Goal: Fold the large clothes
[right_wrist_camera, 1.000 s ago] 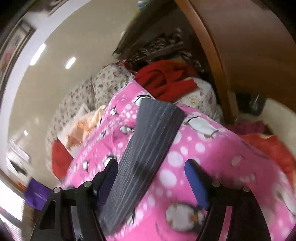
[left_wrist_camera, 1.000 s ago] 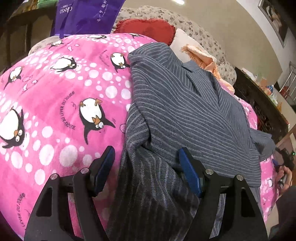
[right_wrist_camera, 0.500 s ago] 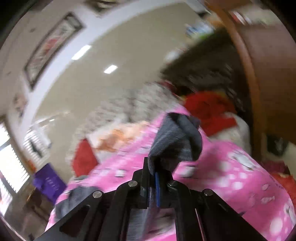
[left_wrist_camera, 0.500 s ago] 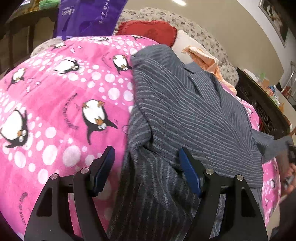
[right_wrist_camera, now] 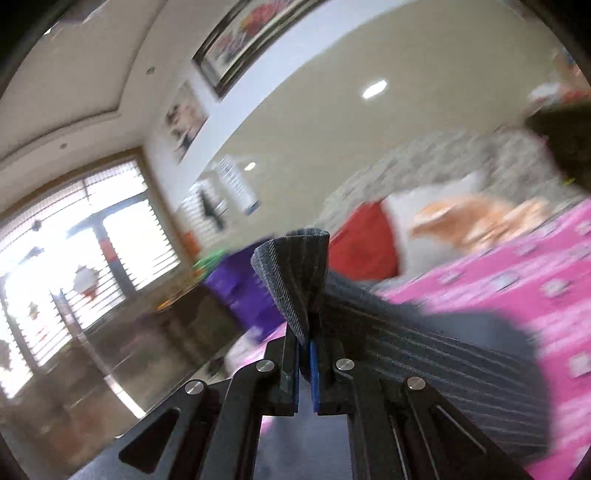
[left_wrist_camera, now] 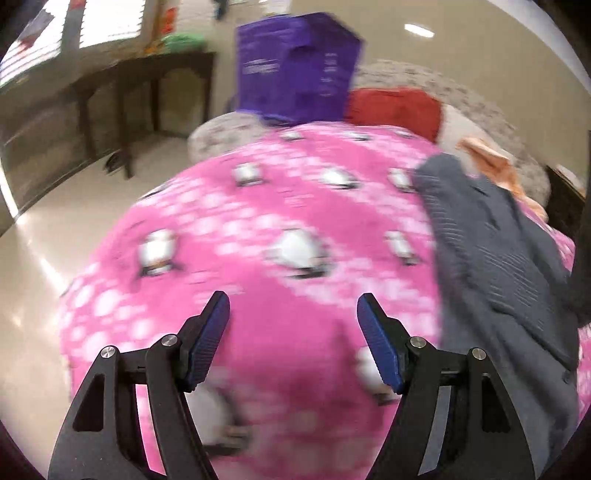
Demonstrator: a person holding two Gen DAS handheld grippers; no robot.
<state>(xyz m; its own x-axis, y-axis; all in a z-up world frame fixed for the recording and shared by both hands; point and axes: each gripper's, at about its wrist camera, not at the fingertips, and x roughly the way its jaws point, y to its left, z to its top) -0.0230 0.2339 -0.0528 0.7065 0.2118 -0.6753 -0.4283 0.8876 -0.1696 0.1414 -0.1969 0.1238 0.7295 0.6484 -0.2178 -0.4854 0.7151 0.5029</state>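
1. Your left gripper point(left_wrist_camera: 293, 314) has its jaws wide apart with nothing between them; only the pink blanket point(left_wrist_camera: 258, 229) shows in the gap.
2. Your right gripper point(right_wrist_camera: 304, 347) has its jaws pressed together on a fold of the gray striped shirt point(right_wrist_camera: 295, 266); the pinched cloth sticks up above the fingertips as a curled flap.
3. From that pinch, the shirt trails down to the right in the right wrist view, running across the pink blanket point(right_wrist_camera: 517, 273).
4. In the left wrist view the gray striped shirt point(left_wrist_camera: 491, 258) lies on the right part of the blanket, well to the right of your left gripper and not touching it. The right blue pad point(left_wrist_camera: 376, 347) is near the shirt's left edge but apart from it.
5. The blanket is bright pink with white dots and penguin figures, blurred in both views.
6. A purple bag point(left_wrist_camera: 295, 70) stands beyond the far edge of the blanket, with a red cushion point(left_wrist_camera: 395, 107) just to its right.
7. An orange cloth point(left_wrist_camera: 487, 158) lies past the top end of the shirt, against a speckled sofa back point(left_wrist_camera: 480, 107).
8. A dark wooden table point(left_wrist_camera: 147, 74) stands on the shiny floor at the far left of the left wrist view, under a bright window point(left_wrist_camera: 107, 18).
9. In the right wrist view, framed pictures point(right_wrist_camera: 255, 37) hang on the wall above a window with blinds point(right_wrist_camera: 74, 236).
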